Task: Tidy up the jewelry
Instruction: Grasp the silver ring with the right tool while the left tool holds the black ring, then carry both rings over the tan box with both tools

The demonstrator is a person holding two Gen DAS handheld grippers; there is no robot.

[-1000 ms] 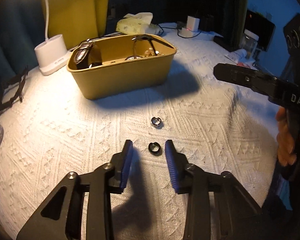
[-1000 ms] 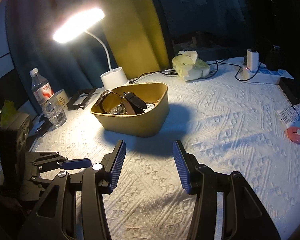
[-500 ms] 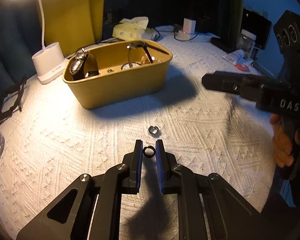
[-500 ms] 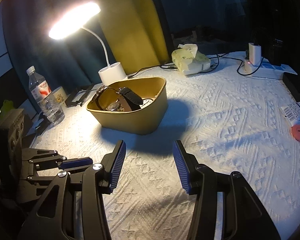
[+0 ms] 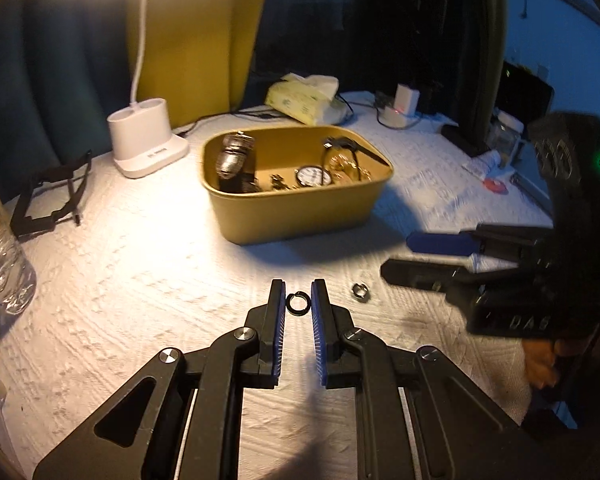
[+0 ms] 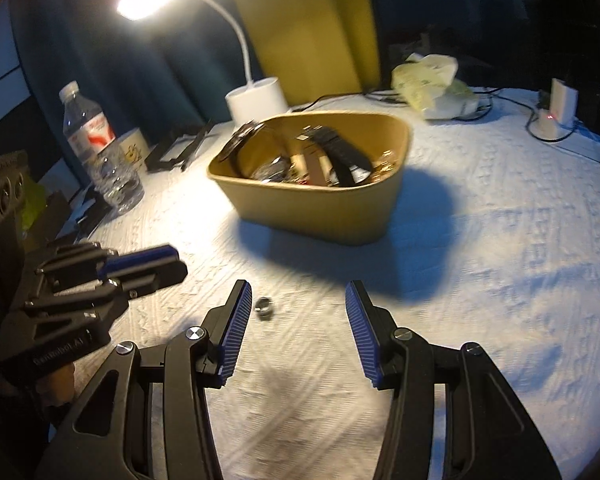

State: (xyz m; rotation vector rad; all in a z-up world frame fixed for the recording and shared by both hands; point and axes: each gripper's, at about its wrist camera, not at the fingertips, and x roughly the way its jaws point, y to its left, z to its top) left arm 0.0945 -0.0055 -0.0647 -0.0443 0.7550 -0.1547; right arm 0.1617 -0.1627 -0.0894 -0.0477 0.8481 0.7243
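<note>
My left gripper (image 5: pixel 298 298) is shut on a small black ring (image 5: pixel 298 304), pinched between its blue pads and held above the white cloth. A silver ring (image 5: pixel 360 292) lies on the cloth just right of it; it also shows in the right wrist view (image 6: pixel 265 306), beside my right gripper's left finger. My right gripper (image 6: pixel 296 304) is open and empty, low over the cloth. The tan bin (image 5: pixel 300 208) holding watches and jewelry stands beyond both grippers, also in the right wrist view (image 6: pixel 320 208).
A white lamp base (image 5: pixel 146 142) stands left of the bin. A water bottle (image 6: pixel 100 152), a mug (image 6: pixel 130 148) and a black stand (image 5: pixel 48 196) sit at the left. A tissue pack (image 5: pixel 304 98) and a charger (image 5: pixel 404 110) lie at the back.
My left gripper closed on the black ring and lifted it, swinging left. My right gripper dropped lower and moved toward the silver ring.
</note>
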